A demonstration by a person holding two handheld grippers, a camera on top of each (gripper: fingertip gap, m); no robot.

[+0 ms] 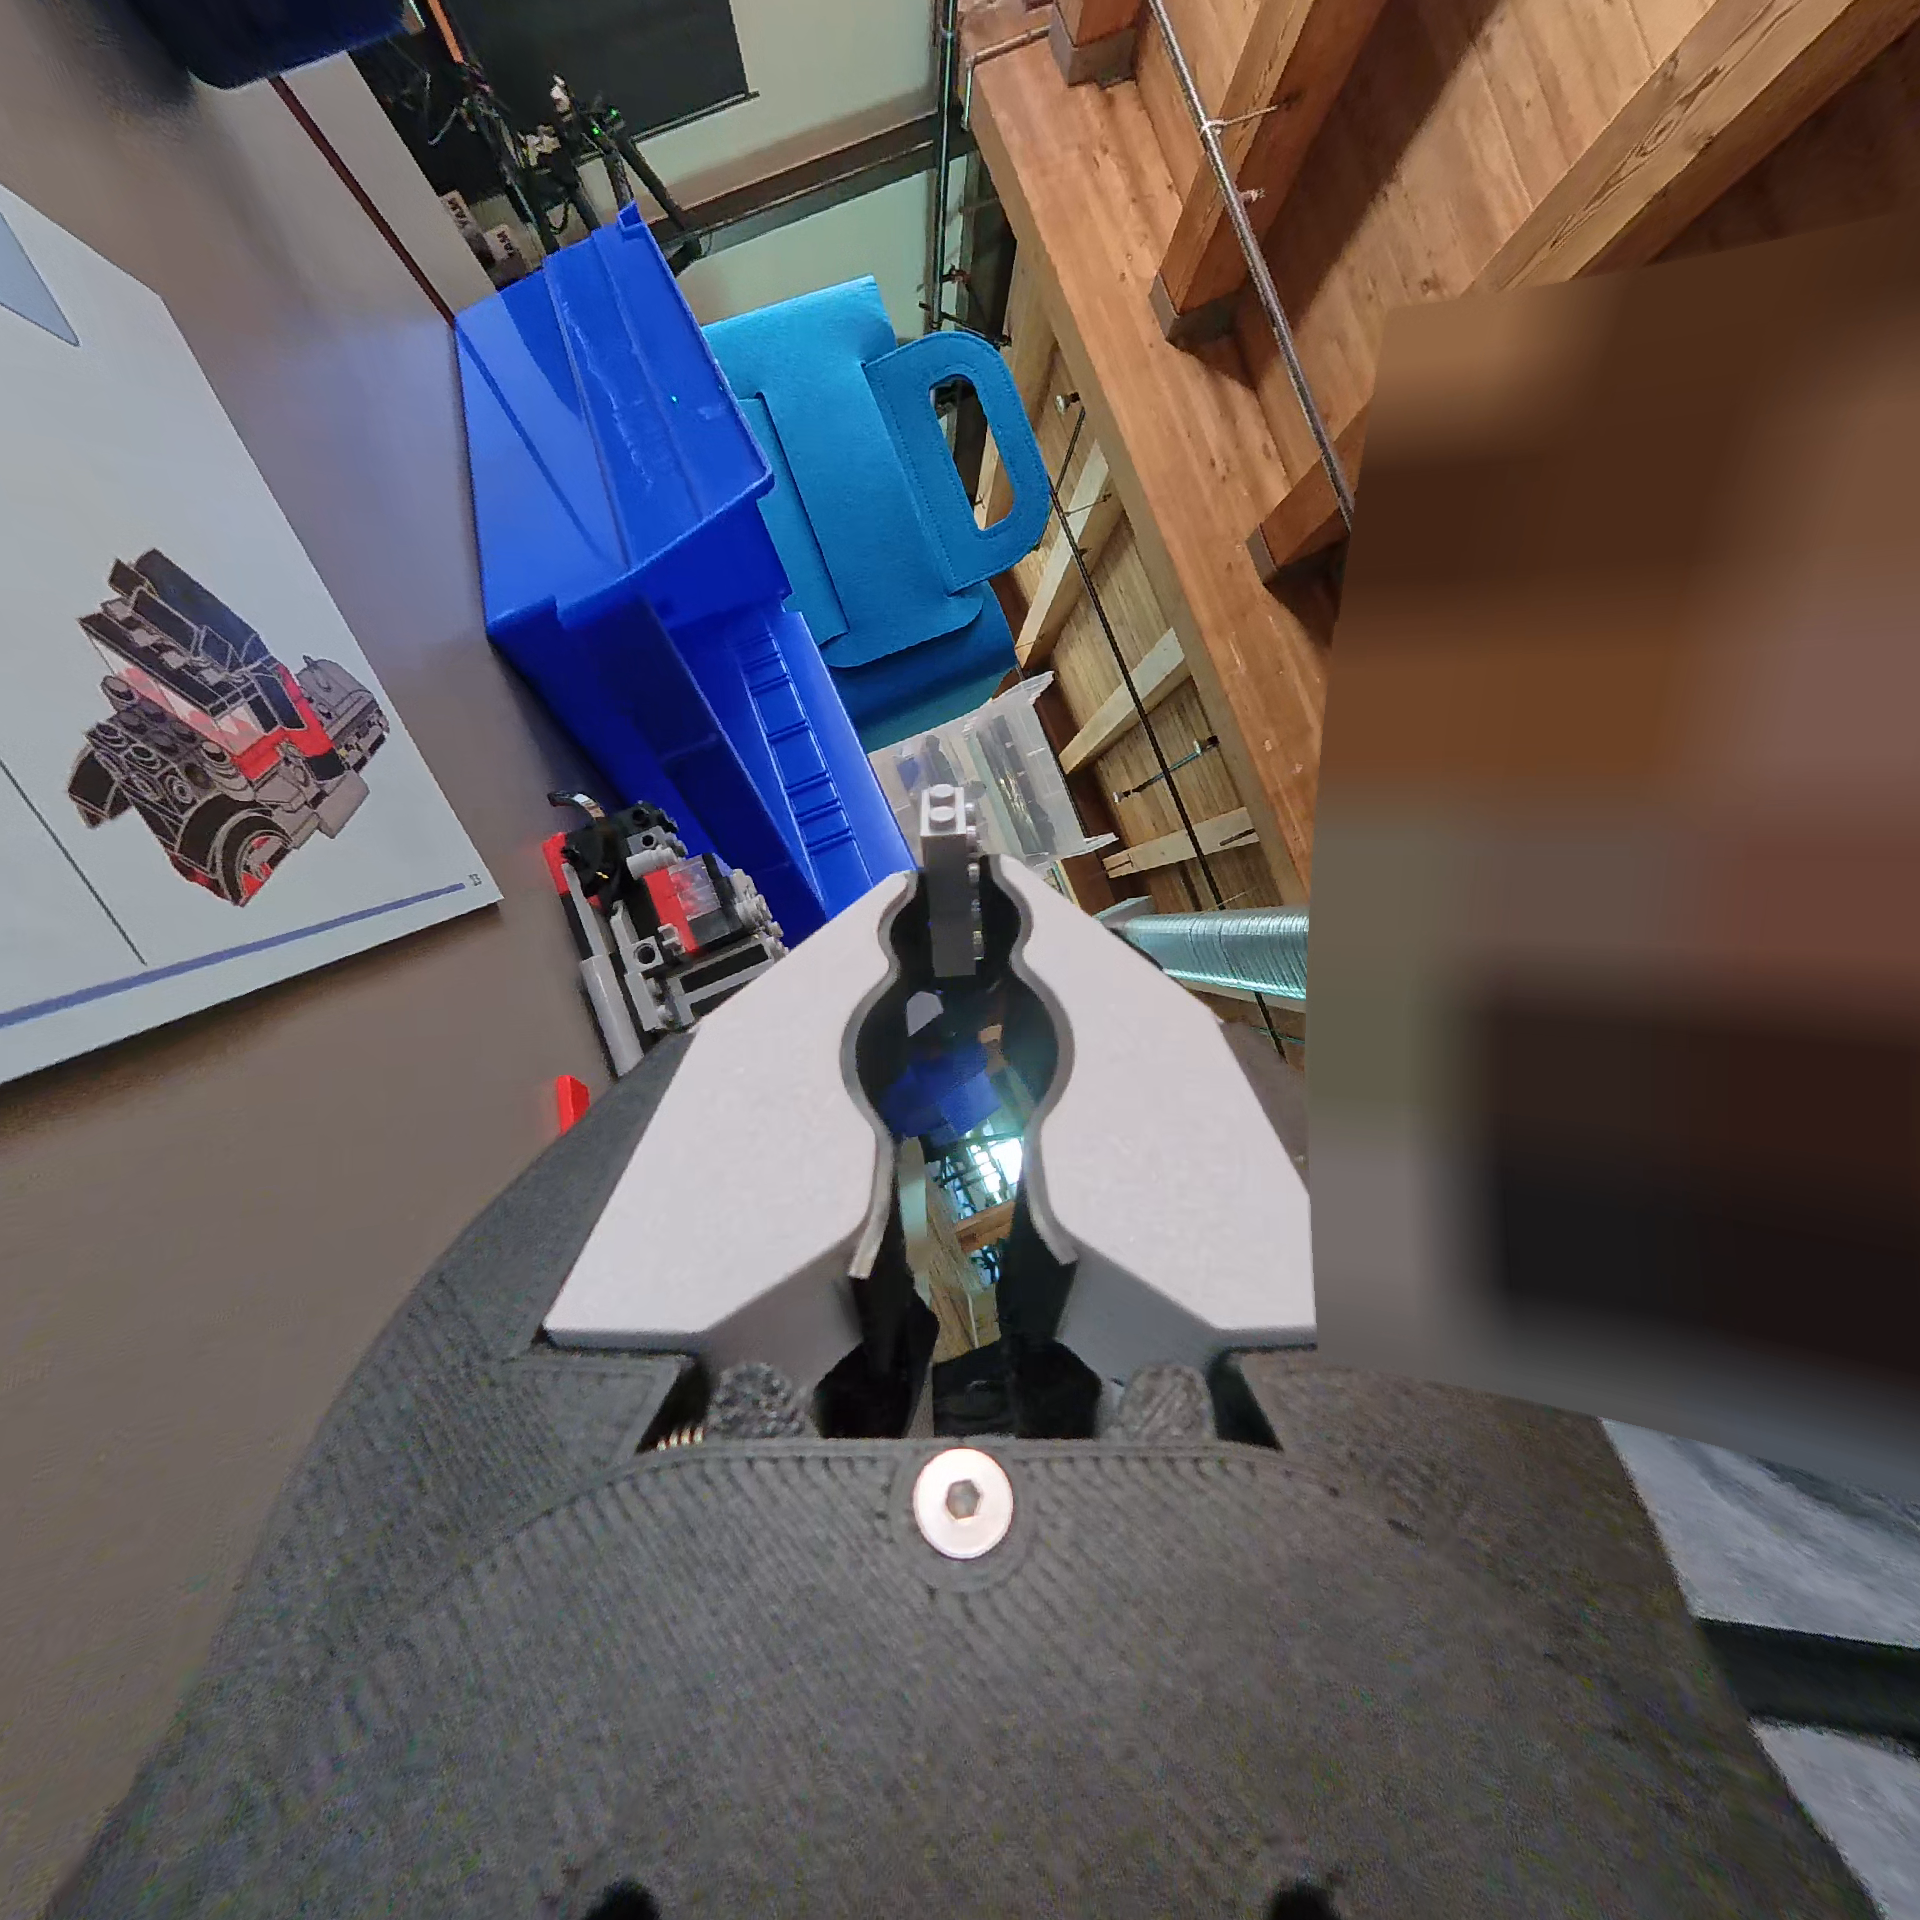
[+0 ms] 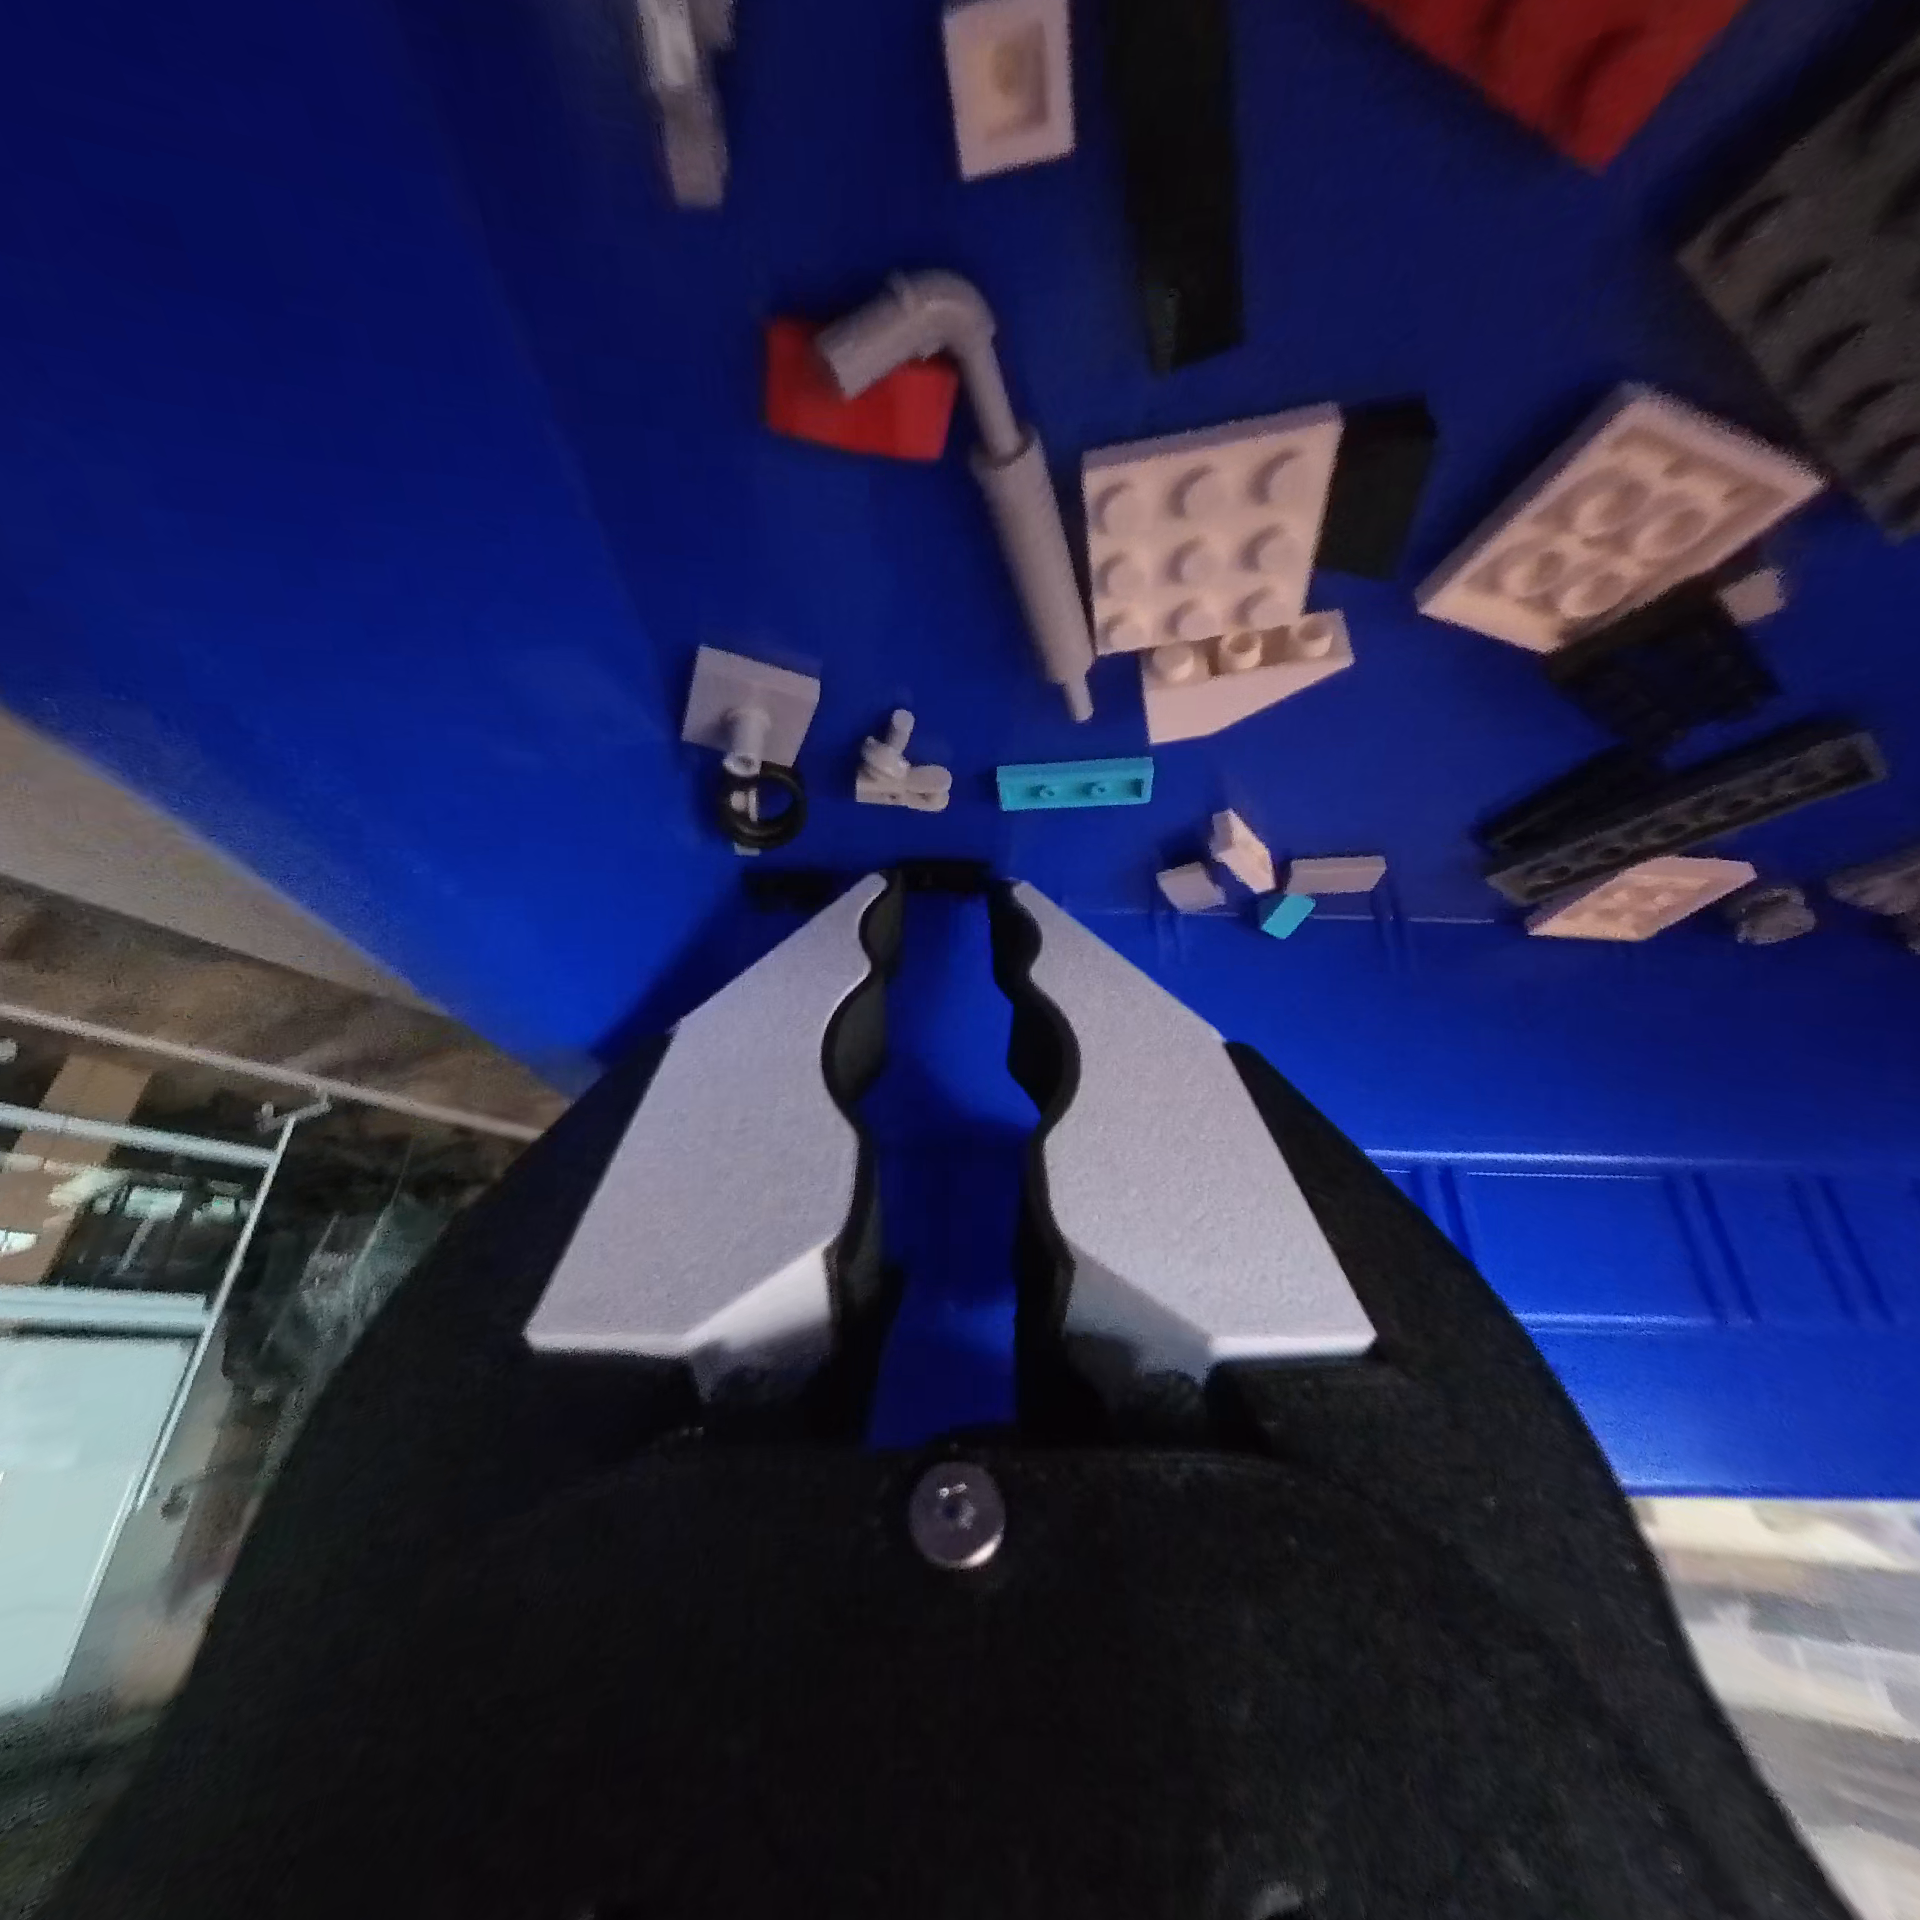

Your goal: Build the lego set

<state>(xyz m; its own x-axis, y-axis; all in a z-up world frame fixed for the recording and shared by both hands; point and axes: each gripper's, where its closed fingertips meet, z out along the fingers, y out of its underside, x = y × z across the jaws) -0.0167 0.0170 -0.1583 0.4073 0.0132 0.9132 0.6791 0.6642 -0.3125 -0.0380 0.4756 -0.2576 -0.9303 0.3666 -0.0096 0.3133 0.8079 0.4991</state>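
The left tongs [image 1: 948, 883] pinched a small light-grey studded lego piece [image 1: 951, 883], lifted above the brown worktop [image 1: 312, 1195]. Beyond them sat the partly built red, black and grey lego truck [image 1: 665, 914], a printed instruction sheet [image 1: 187, 644] and a blue plastic bin [image 1: 623, 582]. The right tongs [image 2: 943, 883] were spread around a small black lego piece [image 2: 940, 871] on the bin floor [image 2: 416, 520], near a turquoise plate [image 2: 1073, 784].

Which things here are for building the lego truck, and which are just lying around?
For the job:
grey brick in left gripper
half-built truck
instruction page
blue bin of loose pieces
right gripper at a black piece

Just lying about:
blue felt bag
clear plastic box
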